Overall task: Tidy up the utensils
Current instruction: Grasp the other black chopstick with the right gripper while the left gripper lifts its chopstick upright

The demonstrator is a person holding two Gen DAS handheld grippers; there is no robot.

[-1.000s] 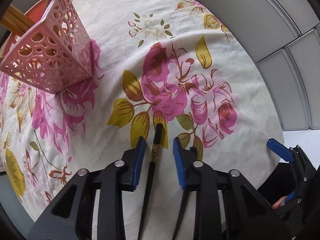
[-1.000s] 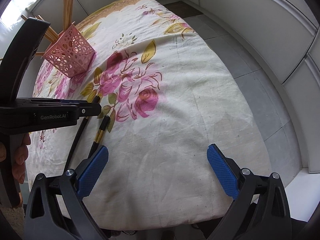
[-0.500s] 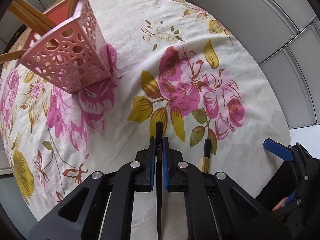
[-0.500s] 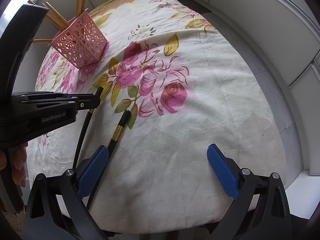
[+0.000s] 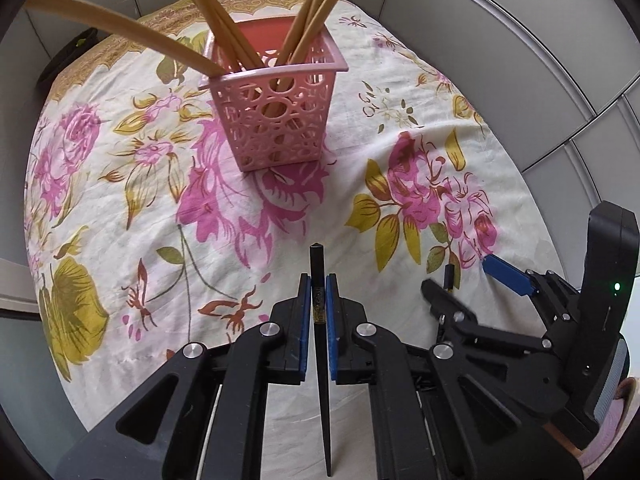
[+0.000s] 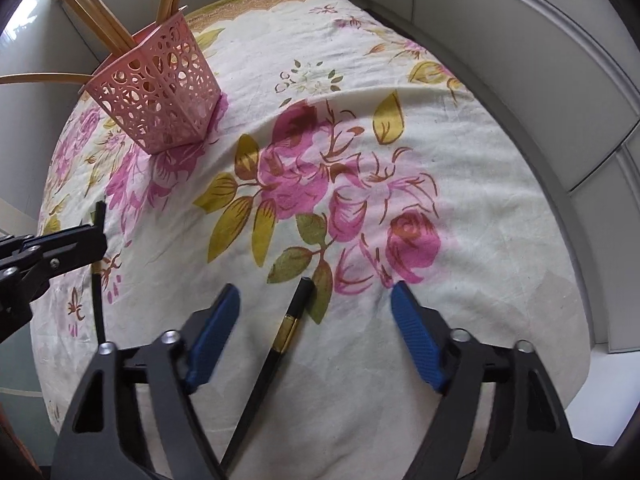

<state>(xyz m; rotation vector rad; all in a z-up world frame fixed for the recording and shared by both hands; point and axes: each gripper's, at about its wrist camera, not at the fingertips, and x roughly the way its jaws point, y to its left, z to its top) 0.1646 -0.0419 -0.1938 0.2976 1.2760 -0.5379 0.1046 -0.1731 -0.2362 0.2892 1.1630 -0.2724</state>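
Currently catalogued, left wrist view: left hand-held gripper (image 5: pixel 316 300), blue pads clamped on a black chopstick (image 5: pixel 319 280); the stick's long axis runs straight forward between the pads, blunt end toward the pink lattice basket (image 5: pixel 276 120), tapered end trailing back under the gripper. Basket: upright on the floral cloth of the counter (image 5: pixel 120 208), directly ahead of the held stick, several tan chopsticks (image 5: pixel 308 20) already standing in it. Right of the basket line: right hand-held gripper (image 5: pixel 468 284), low over the cloth.

Right wrist view: right hand-held gripper (image 6: pixel 316 320), jaws spread wide, nothing gripped. Second black chopstick (image 6: pixel 288 328) with gold band: flat on the cloth, between the open pads, long axis roughly forward, tipped slightly right. Basket (image 6: pixel 160 96) lies well ahead and left. Judgement: right gripper is nearer this stick; closing here should catch it.
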